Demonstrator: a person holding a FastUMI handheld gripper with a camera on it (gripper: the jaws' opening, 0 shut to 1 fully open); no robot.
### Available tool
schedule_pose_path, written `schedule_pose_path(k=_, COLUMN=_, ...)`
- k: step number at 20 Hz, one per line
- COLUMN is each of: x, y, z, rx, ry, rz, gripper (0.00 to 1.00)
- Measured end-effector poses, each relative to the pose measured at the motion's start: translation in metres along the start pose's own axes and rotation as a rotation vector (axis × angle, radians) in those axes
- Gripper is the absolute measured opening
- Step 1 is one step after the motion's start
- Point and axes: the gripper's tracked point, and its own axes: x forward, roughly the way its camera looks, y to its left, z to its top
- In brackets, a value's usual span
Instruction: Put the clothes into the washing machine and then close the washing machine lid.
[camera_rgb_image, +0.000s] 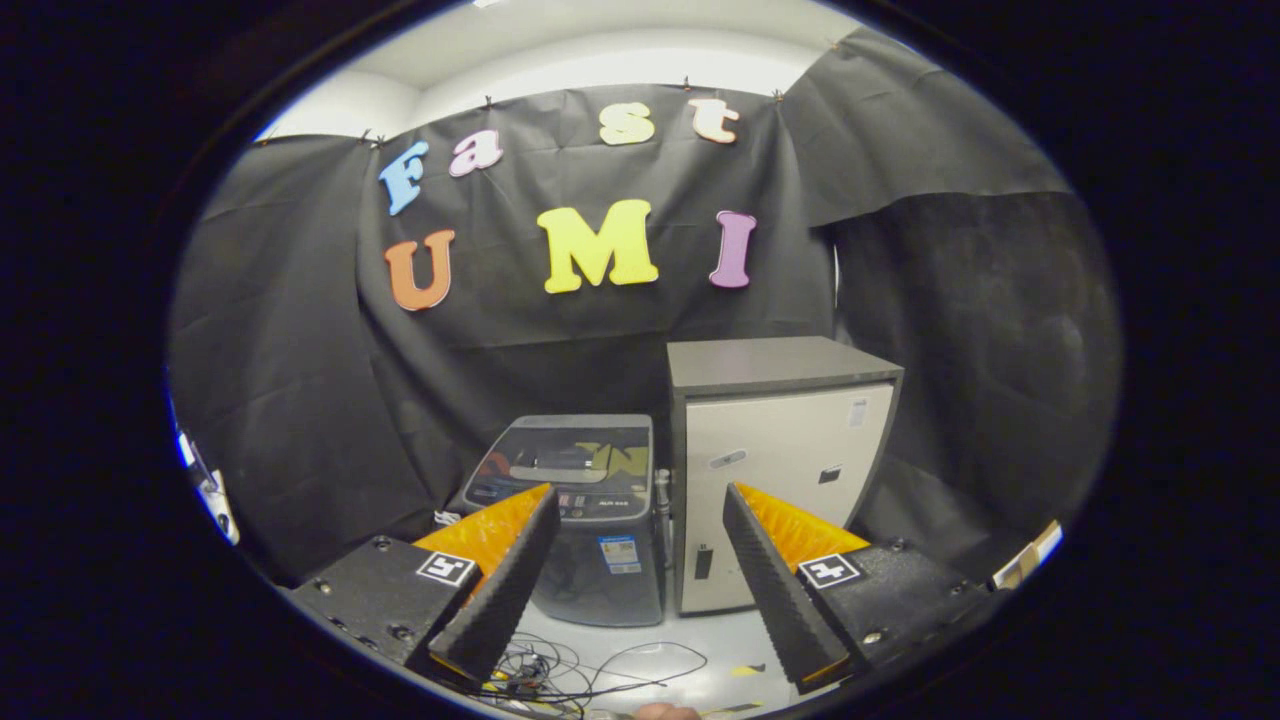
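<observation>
Your gripper (640, 545) stands with its fingers spread wide and nothing between them, held back from the washing machine (590, 520), which sits beyond the fingertips on the pale floor (700, 640). Its dark glass lid (570, 462) lies flat on top, so the washing machine is closed. No clothes lie around the washing machine, and the lid's reflections hide whatever is in the drum. That fits either a load still waiting somewhere out of sight or one already inside with the lid brought down, so I would not name a next move from here. Just beside the washing machine stands a taller grey cabinet (780, 480), and loose cables (590, 670) trail on the floor in front of it.
</observation>
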Motion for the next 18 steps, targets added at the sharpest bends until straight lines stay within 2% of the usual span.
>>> schedule_pose_path(k=18, x=0.016, y=0.000, z=0.003, rx=-0.003, ry=0.023, rz=-0.008, gripper=1.00)
